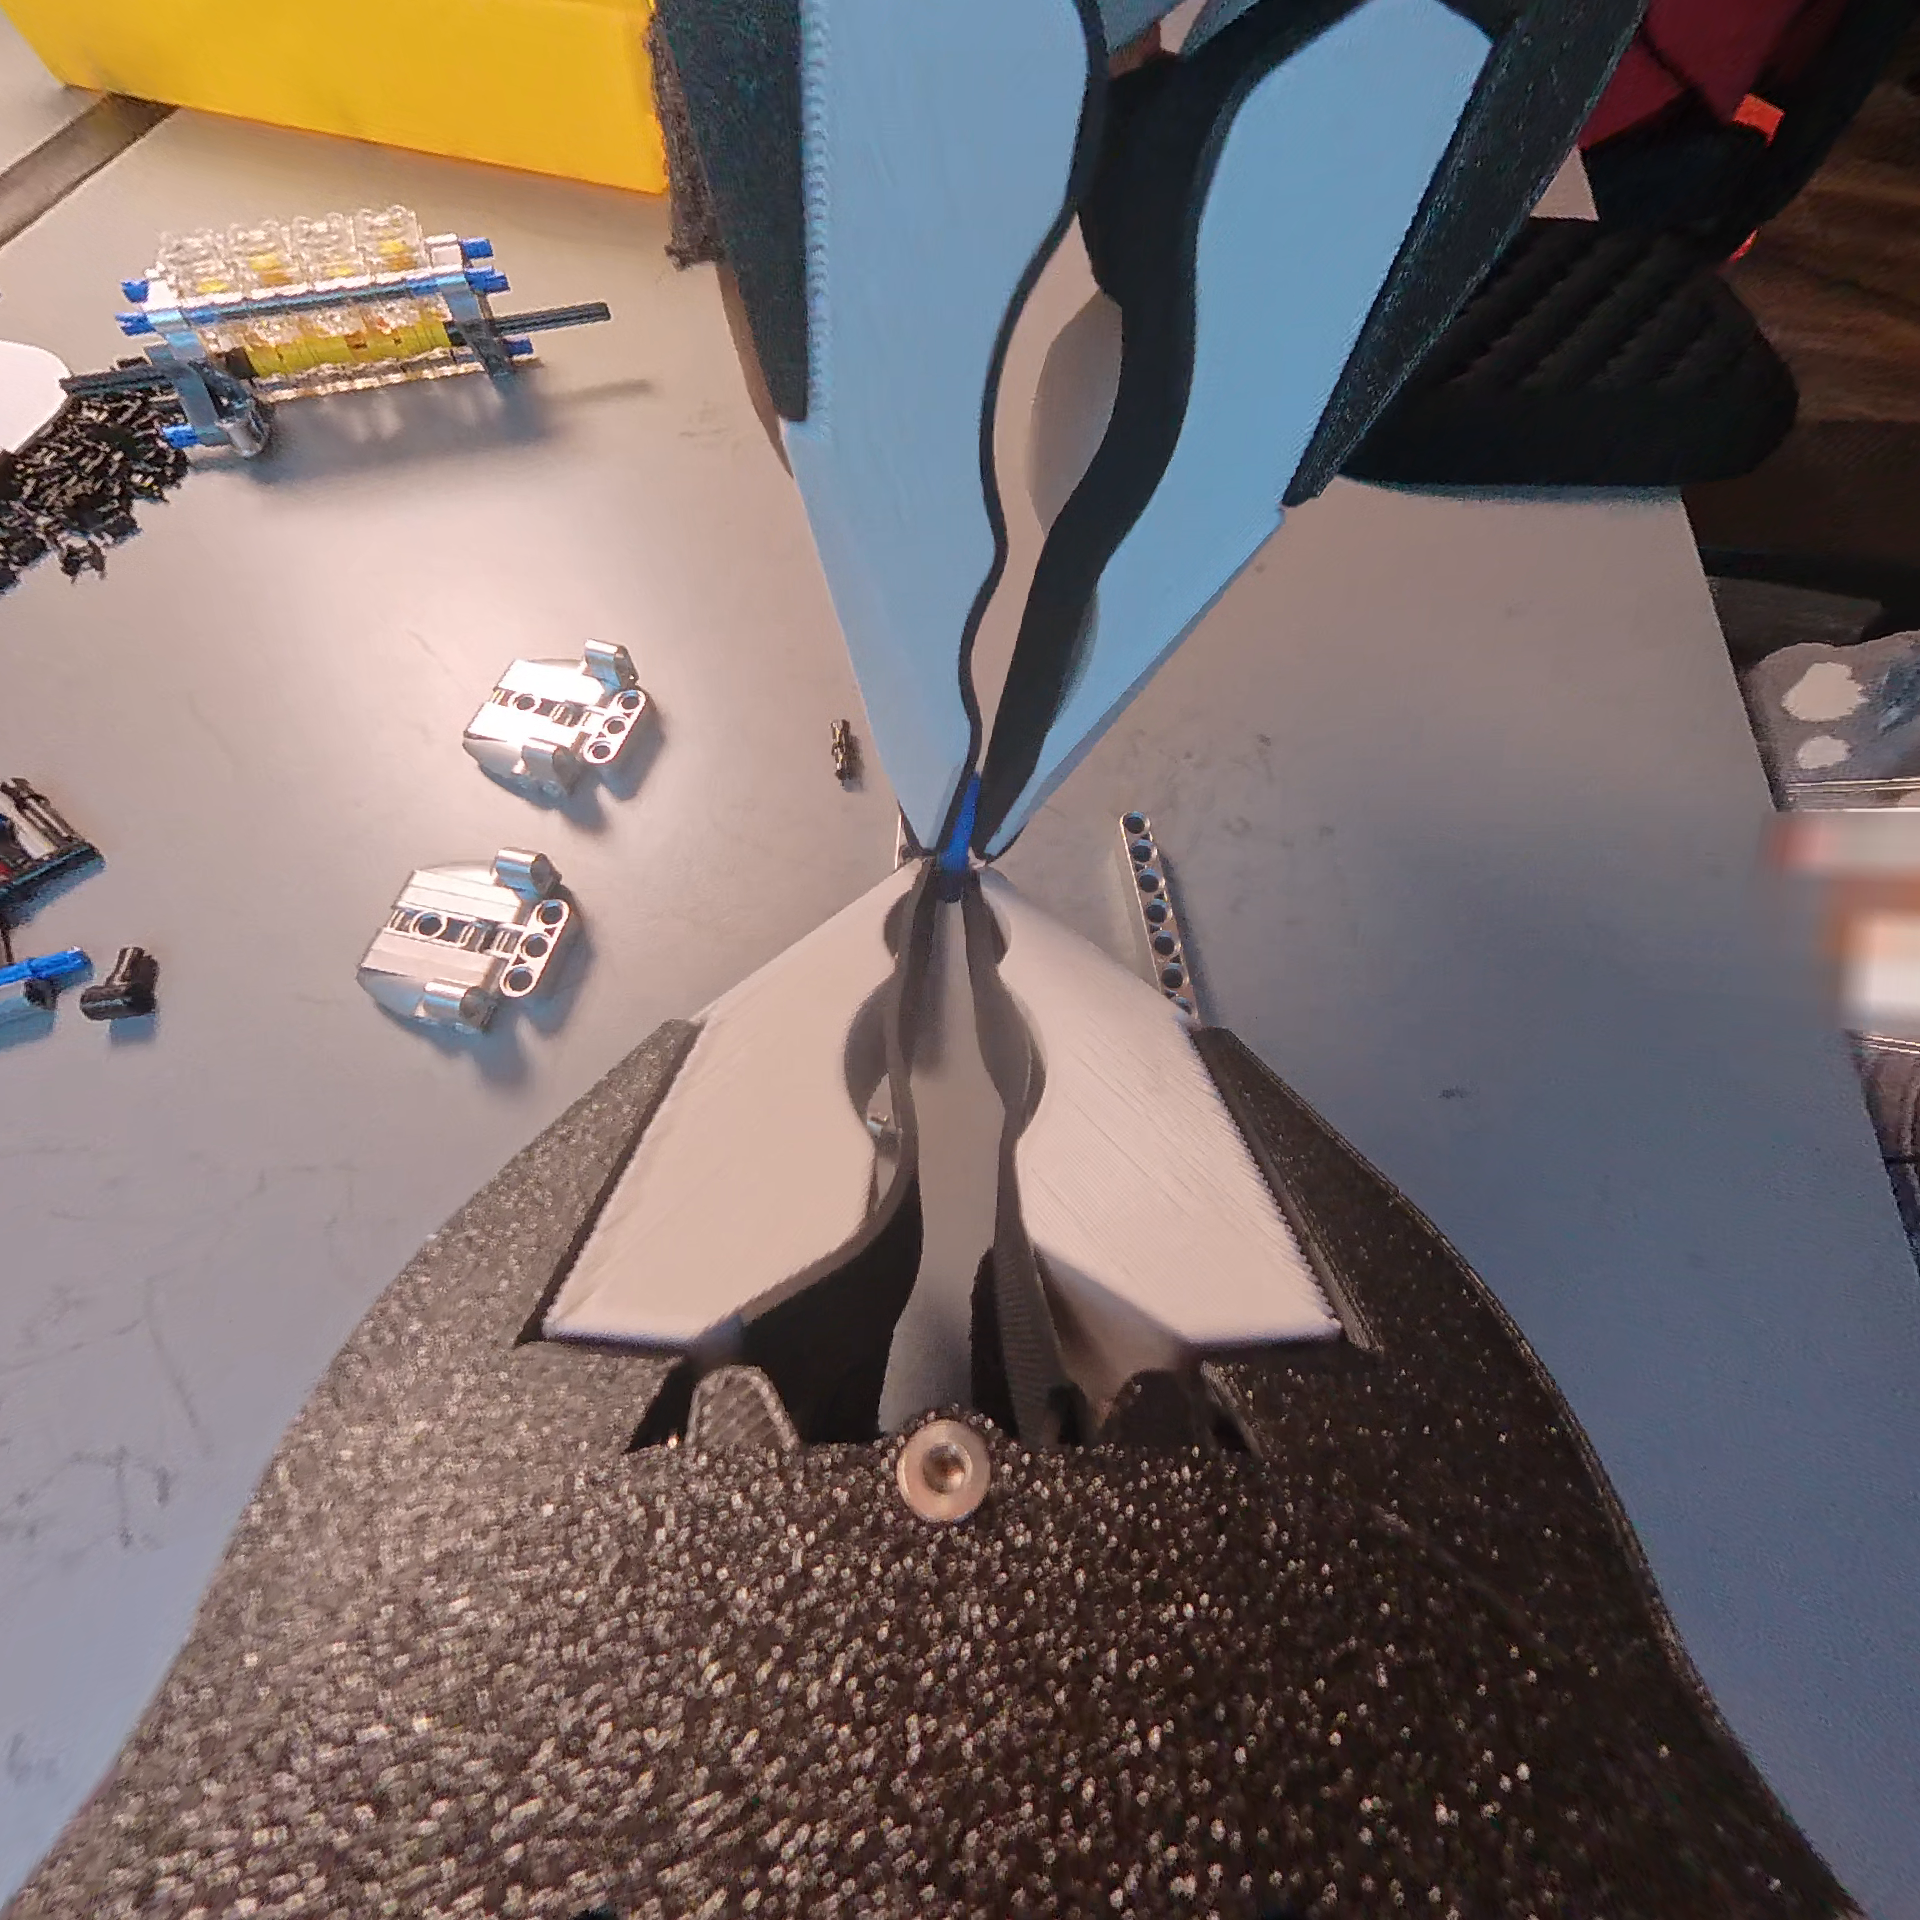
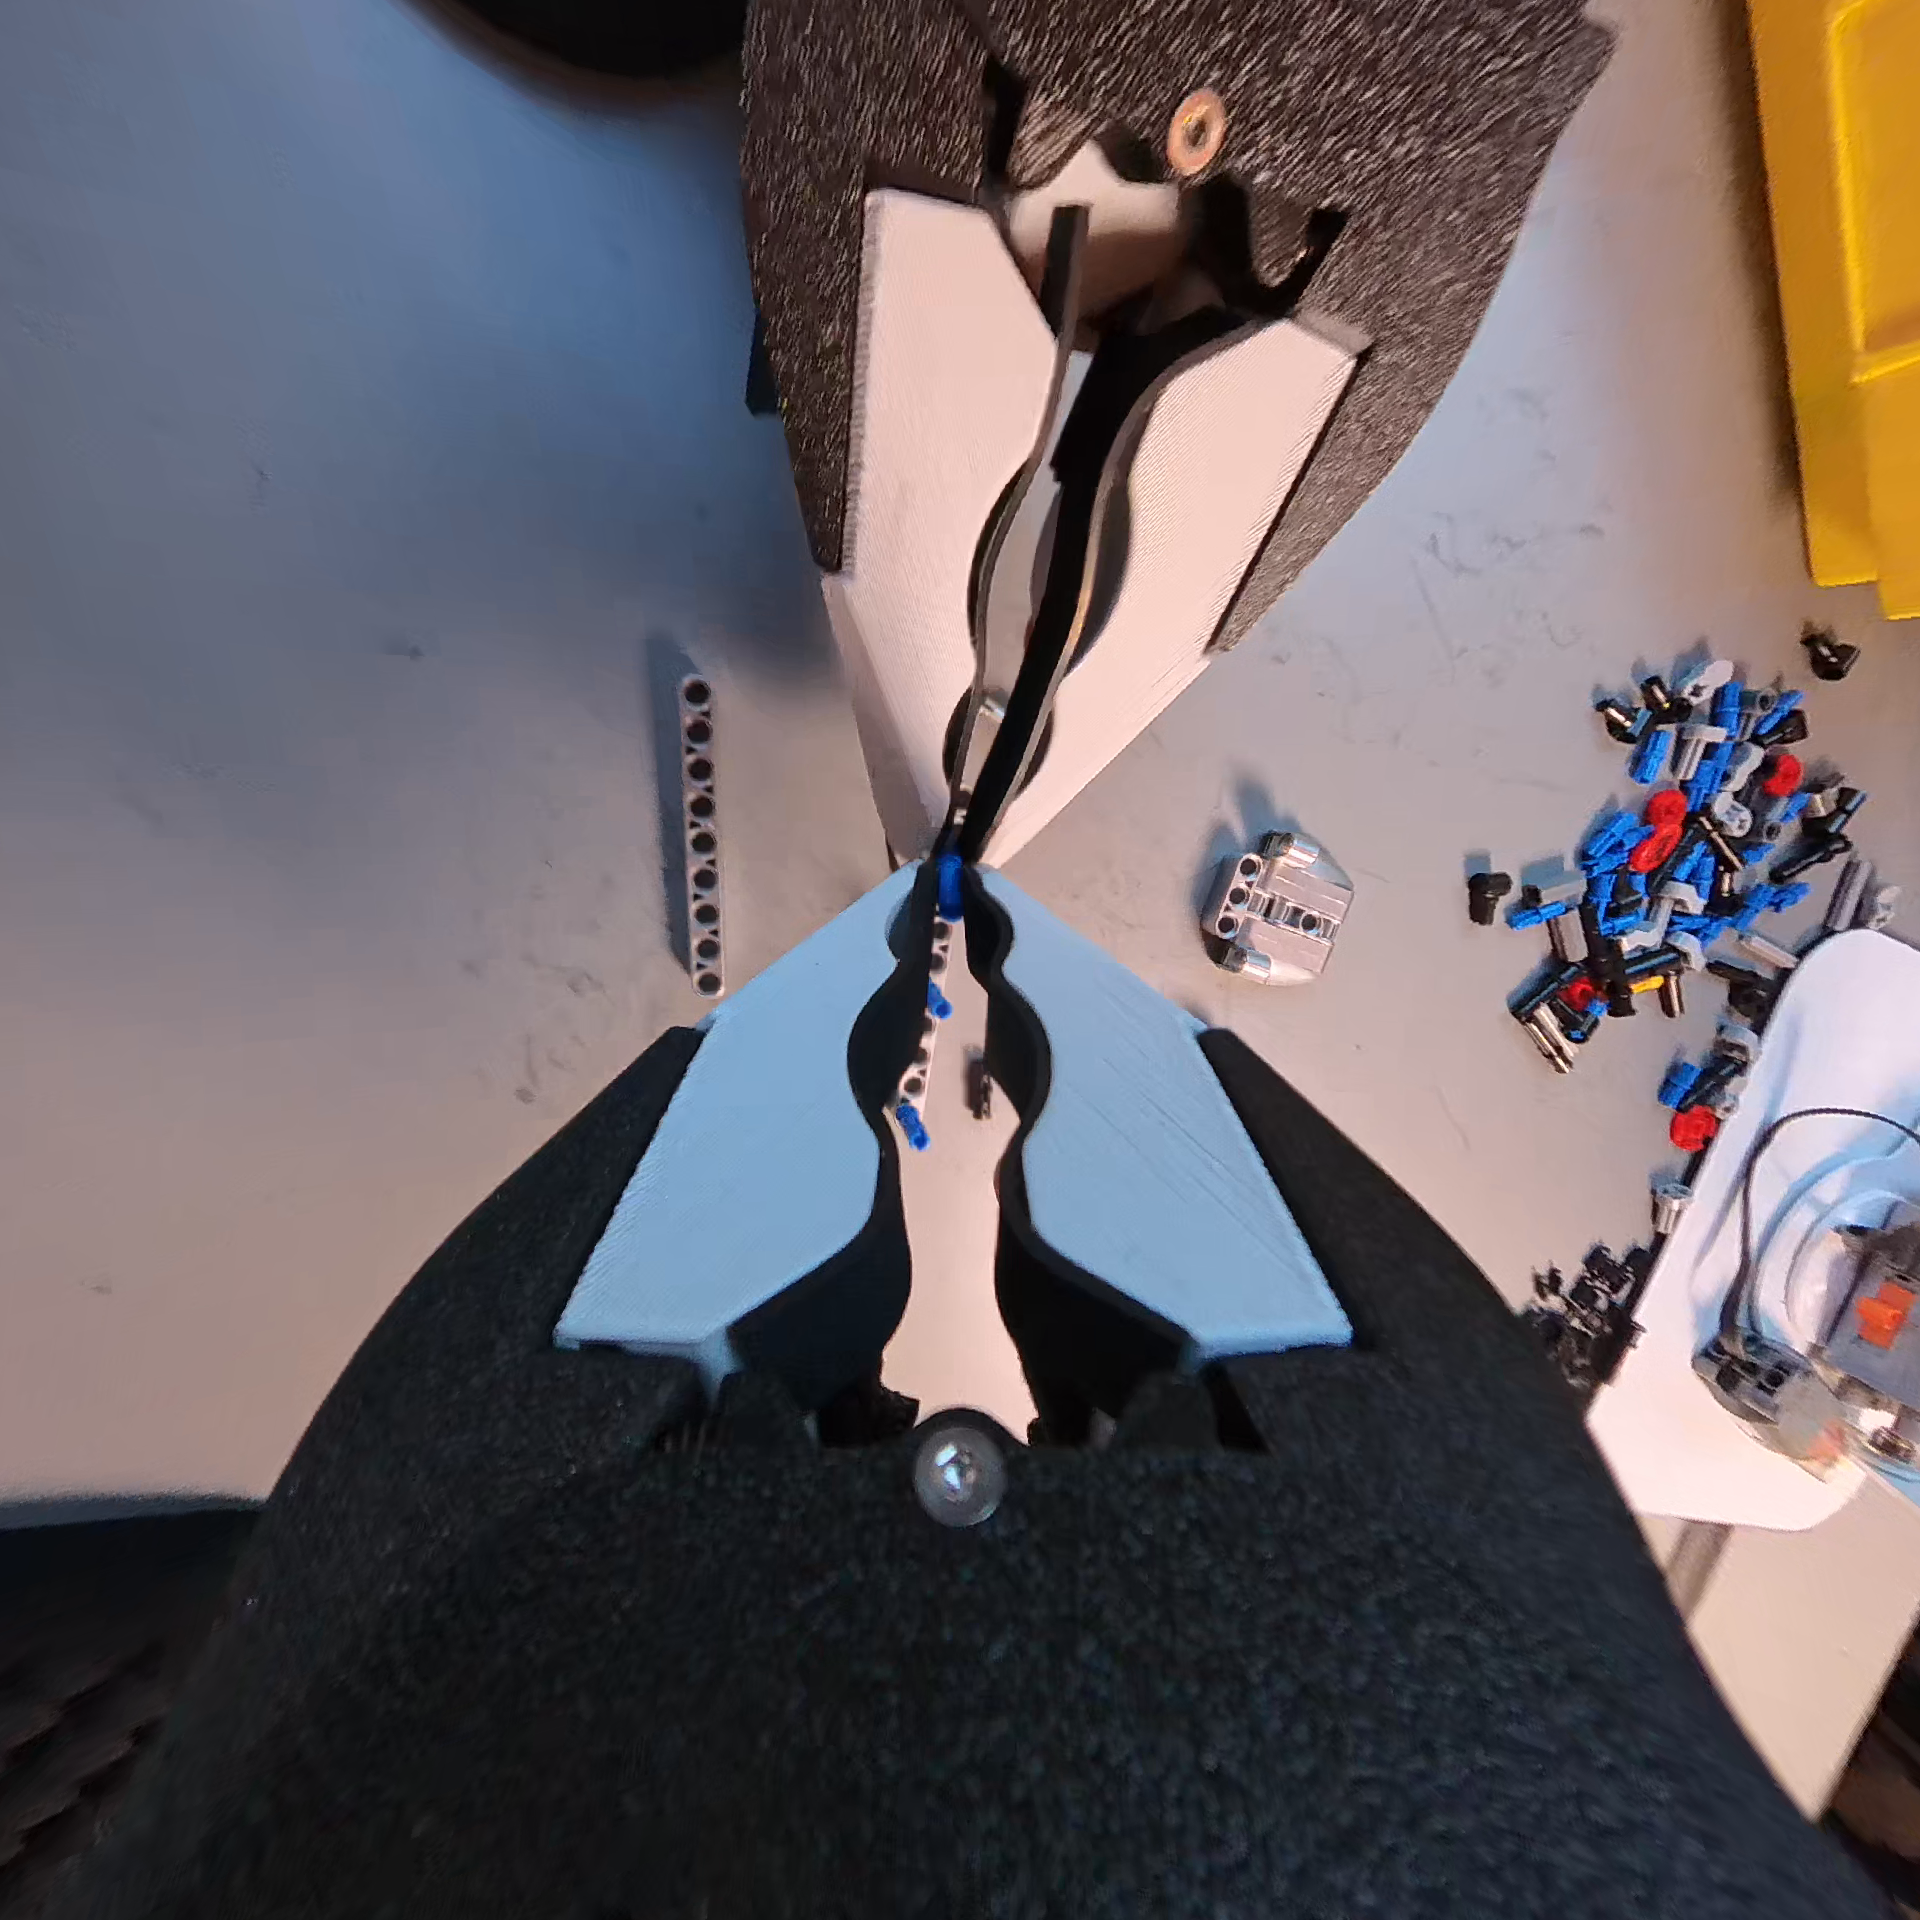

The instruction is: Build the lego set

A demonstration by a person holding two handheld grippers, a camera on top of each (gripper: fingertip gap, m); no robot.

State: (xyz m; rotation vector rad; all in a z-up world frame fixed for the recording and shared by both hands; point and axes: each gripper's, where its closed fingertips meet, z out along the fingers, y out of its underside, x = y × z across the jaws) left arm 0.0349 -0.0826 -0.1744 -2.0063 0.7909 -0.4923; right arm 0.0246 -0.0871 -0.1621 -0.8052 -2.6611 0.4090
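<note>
We see the two grippers meeting tip to tip above the grey desk. The left gripper is clenched at its fingertips, and the right gripper is likewise clenched; a small blue pin sits exactly where the two sets of tips meet. Both grippers touch the pin, but we cannot tell which one carries the grip, or whether both do. In the right wrist view, a grey perforated beam with blue pins shows through the gap between the right gripper's fingers; we cannot tell whether it is held or lying on the desk. A second grey perforated beam lies flat on the desk just beside the tips. A tiny black connector lies near the tips on the other side. Two silver-grey panel pieces lie side by side, apart from the grippers. Farther off stands a transparent and yellow brick assembly with blue pins, next to a heap of black pins. A yellow bin sits at the desk's far edge. The right wrist view also shows a pile of blue, black and red small parts and a white tray holding a grey motor unit.
</note>
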